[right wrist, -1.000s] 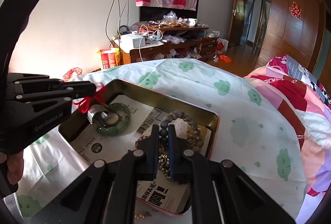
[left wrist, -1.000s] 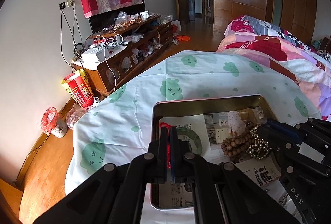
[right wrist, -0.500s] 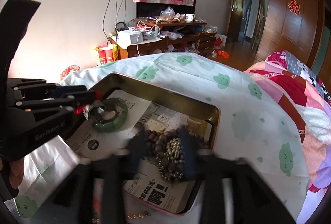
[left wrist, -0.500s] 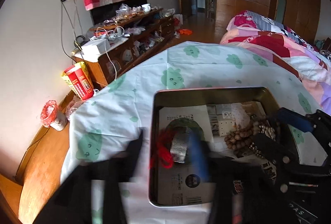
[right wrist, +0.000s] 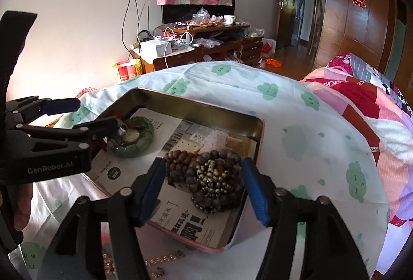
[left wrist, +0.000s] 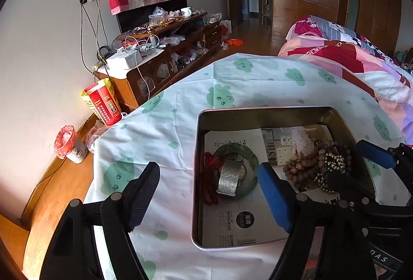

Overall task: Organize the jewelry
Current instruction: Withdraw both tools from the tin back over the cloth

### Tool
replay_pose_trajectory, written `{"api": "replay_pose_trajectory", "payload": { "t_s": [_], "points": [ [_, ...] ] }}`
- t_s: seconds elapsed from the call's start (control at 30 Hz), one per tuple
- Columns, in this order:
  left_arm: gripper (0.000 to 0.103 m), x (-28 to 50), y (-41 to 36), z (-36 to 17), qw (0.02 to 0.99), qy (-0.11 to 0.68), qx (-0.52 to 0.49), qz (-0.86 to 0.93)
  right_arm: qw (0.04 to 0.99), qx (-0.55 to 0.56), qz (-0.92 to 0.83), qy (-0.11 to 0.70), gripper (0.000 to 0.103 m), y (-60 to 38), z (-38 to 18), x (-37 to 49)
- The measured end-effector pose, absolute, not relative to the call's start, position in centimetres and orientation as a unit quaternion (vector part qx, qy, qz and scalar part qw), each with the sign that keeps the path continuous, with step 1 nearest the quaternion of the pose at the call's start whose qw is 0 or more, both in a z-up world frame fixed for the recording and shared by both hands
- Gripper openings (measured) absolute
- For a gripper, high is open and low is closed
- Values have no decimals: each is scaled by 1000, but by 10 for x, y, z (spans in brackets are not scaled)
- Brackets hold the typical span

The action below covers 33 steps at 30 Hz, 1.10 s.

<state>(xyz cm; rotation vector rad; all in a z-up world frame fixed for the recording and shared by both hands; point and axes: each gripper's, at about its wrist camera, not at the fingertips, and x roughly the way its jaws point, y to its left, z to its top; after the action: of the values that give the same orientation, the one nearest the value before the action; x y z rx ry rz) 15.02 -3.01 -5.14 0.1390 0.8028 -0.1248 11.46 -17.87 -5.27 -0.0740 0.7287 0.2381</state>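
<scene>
An open metal tin (left wrist: 258, 112) lined with newspaper lies on the cloud-print cloth. In its left part a silver mesh-band watch (left wrist: 228, 179) and a red cord (left wrist: 209, 176) rest on a green bangle (left wrist: 251, 161). My left gripper (left wrist: 209, 189) hangs over them, its jaws opening wide and its pads touching nothing. At the tin's right (right wrist: 196, 104), brown wooden beads (right wrist: 180, 161) and a metallic bead bracelet (right wrist: 211, 174) lie heaped. My right gripper (right wrist: 204, 187) straddles the heap with its jaws opening, pads clear of the beads.
A gold chain (right wrist: 160, 259) lies on the cloth in front of the tin. A quilted bed (right wrist: 361, 99) is at the right. A cluttered wooden cabinet (left wrist: 165, 55) and a red carton (left wrist: 103, 104) stand along the wall. A hand (right wrist: 23, 202) holds the left gripper.
Both grippers went from shut to open. The left let go of the red cord with the watch, which now lies on the bangle. The right let the bead bracelets drop into the tin.
</scene>
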Motion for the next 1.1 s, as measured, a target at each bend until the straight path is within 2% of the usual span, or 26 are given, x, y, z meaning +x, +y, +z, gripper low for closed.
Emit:
{"api": "replay_pose_trajectory", "payload": {
  "t_s": [0.53, 0.67, 1.1],
  "points": [
    [78, 130, -26, -50, 915, 395, 56, -58, 927, -32, 113, 357, 66, -181, -53, 108],
    [78, 116, -20, -49, 917, 391, 44, -57, 928, -26, 109, 355, 72, -182, -51, 100],
    [78, 61, -3, -68, 909, 410, 45, -57, 925, -13, 97, 366, 74, -204, -54, 65]
  ]
}}
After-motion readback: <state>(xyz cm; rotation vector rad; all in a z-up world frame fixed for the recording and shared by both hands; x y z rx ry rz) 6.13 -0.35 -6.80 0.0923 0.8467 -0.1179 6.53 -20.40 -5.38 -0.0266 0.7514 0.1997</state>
